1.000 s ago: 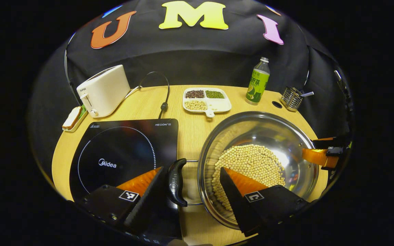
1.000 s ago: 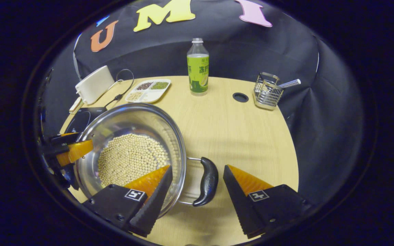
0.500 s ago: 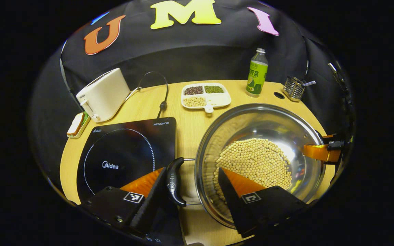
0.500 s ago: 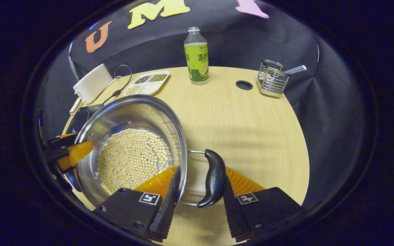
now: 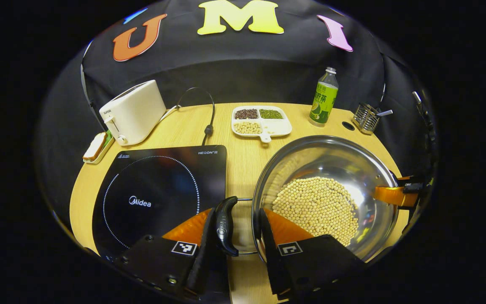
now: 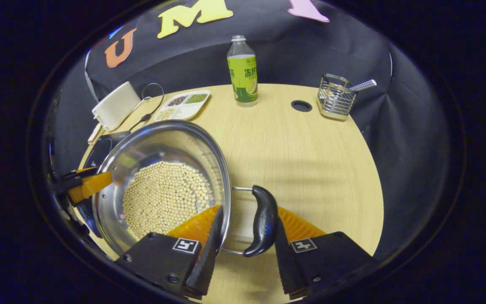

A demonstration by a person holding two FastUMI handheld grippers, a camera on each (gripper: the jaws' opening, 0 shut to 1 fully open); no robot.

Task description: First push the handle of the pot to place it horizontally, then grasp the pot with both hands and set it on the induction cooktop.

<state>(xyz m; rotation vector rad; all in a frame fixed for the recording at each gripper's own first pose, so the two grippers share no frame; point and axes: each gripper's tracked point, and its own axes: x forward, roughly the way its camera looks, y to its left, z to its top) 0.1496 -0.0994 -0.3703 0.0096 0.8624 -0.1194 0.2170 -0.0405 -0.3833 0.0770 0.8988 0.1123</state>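
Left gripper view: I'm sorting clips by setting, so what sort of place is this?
Probably a mock kitchen on a table in a booth: an induction cooktop, a toaster and a steel pot of beans stand before a black cloth wall.

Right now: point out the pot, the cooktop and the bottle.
pot [image 5: 355,158]: left gripper view, bare inner wall.
cooktop [image 5: 158,185]: left gripper view, glass inside the dotted ring.
bottle [image 6: 243,78]: right gripper view, label.
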